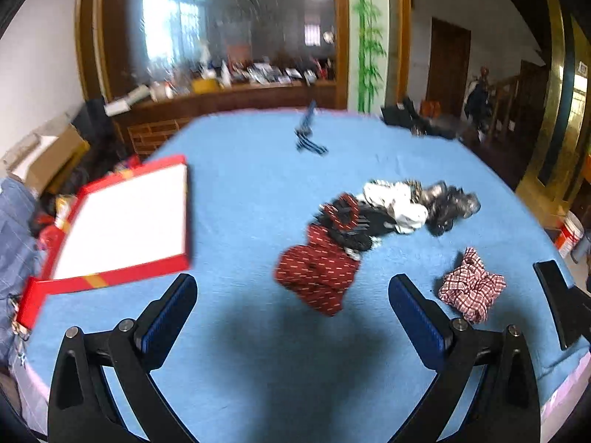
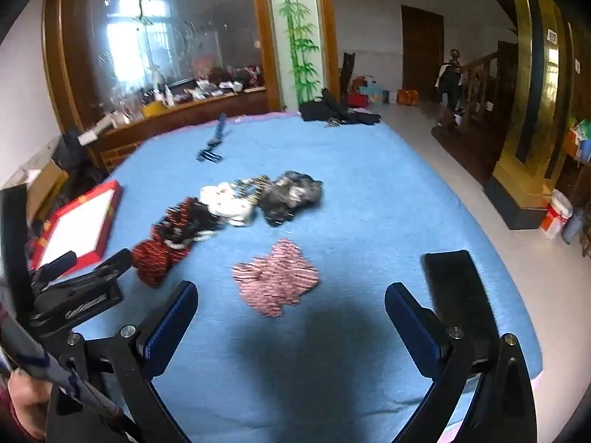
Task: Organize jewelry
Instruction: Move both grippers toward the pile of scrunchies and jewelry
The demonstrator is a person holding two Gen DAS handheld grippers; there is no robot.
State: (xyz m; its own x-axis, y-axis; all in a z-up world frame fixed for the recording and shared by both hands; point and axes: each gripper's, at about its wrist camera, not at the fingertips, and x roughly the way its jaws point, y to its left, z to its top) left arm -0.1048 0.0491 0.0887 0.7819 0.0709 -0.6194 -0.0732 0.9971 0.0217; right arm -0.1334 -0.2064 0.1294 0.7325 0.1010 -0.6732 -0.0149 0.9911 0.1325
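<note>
Both tools, left tool [image 1: 291,306] and right tool [image 2: 290,313], hung released over the blue tabletop [image 1: 258,184], checked scrunchie [image 2: 277,277] at 12 o'clock of the right.

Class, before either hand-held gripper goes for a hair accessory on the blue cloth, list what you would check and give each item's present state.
1. Left hand-held gripper open, nothing held: ok.
2. Right hand-held gripper open, nothing held: ok.
3. Pink checked scrunchie lying apart from the pile, just ahead of the right one: ok.
4. Red box open: ok.
5. Pile of accessories separated into single pieces: not ok.
6. Box compartments: cannot tell.
</note>
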